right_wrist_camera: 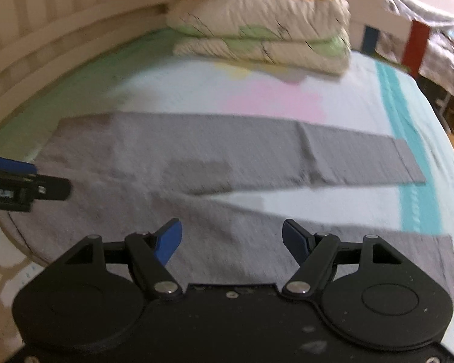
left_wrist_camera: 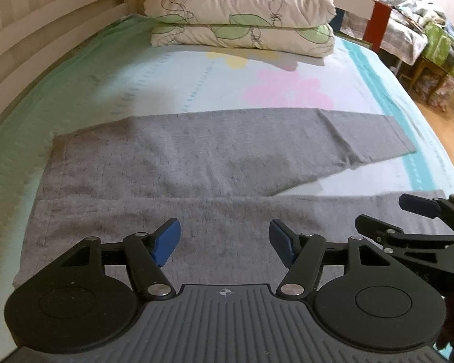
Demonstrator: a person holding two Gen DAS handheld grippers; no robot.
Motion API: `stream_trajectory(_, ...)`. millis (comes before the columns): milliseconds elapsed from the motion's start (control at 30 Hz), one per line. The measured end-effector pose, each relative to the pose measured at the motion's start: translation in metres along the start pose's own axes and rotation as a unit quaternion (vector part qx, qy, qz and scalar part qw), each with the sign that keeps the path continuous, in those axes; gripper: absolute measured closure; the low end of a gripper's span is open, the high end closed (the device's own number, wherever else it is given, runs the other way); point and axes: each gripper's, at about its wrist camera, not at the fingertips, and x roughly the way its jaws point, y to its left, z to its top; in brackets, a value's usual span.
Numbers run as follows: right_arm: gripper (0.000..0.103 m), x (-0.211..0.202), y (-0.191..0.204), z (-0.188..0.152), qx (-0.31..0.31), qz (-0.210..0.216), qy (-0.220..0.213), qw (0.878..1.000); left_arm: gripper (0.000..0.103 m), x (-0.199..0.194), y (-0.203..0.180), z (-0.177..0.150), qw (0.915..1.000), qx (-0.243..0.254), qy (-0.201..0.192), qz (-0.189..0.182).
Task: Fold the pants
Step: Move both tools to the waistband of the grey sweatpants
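Grey pants [left_wrist_camera: 172,163] lie flat on the bed, waistband to the left and both legs spread toward the right; they also show in the right wrist view [right_wrist_camera: 196,157]. My left gripper [left_wrist_camera: 224,243] is open and empty, hovering over the near leg close to the waist. My right gripper [right_wrist_camera: 231,243] is open and empty over the near leg further right. The right gripper also shows at the right edge of the left wrist view [left_wrist_camera: 408,214], and the left gripper shows at the left edge of the right wrist view [right_wrist_camera: 21,181].
The bed has a pale sheet with flower prints [left_wrist_camera: 281,90]. Two stacked pillows [left_wrist_camera: 242,15] sit at the far end. A white slatted bed rail [left_wrist_camera: 30,30] runs along the left. Cluttered furniture [left_wrist_camera: 432,42] and wooden floor lie past the right bed edge.
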Motion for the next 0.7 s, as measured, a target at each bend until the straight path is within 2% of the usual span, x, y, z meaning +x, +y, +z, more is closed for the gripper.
stream_trajectory(100,0.026,0.007,-0.002,0.004,0.009,0.013,-0.026,1.0,0.045,0.008,0.002,0.007,0.9999,-0.006,-0.012,0.009)
stream_trajectory(200,0.026,0.023,-0.006,0.01,-0.02,0.004,-0.046,0.999,0.046,0.02,0.005,0.017,0.9996,-0.015,-0.019,0.016)
stream_trajectory(333,0.026,0.058,-0.025,0.027,-0.068,-0.017,-0.03,0.997,0.046,0.046,0.009,0.032,0.9995,-0.001,-0.011,0.031)
stream_trajectory(467,0.026,0.088,-0.061,0.056,-0.084,-0.004,-0.015,0.996,0.046,0.07,0.015,0.051,0.9987,0.024,0.005,0.044)
stream_trajectory(500,0.029,0.097,-0.069,0.063,-0.094,0.001,-0.007,0.996,0.046,0.075,0.015,0.055,0.9985,0.031,0.007,0.044)
stream_trajectory(633,0.033,0.138,-0.099,0.098,-0.149,0.007,0.028,0.988,0.046,0.096,0.015,0.077,0.9964,0.06,0.005,0.06)
stream_trajectory(700,0.037,0.156,-0.113,0.113,-0.156,0.013,0.038,0.987,0.046,0.108,0.014,0.087,0.9958,0.067,-0.002,0.062)
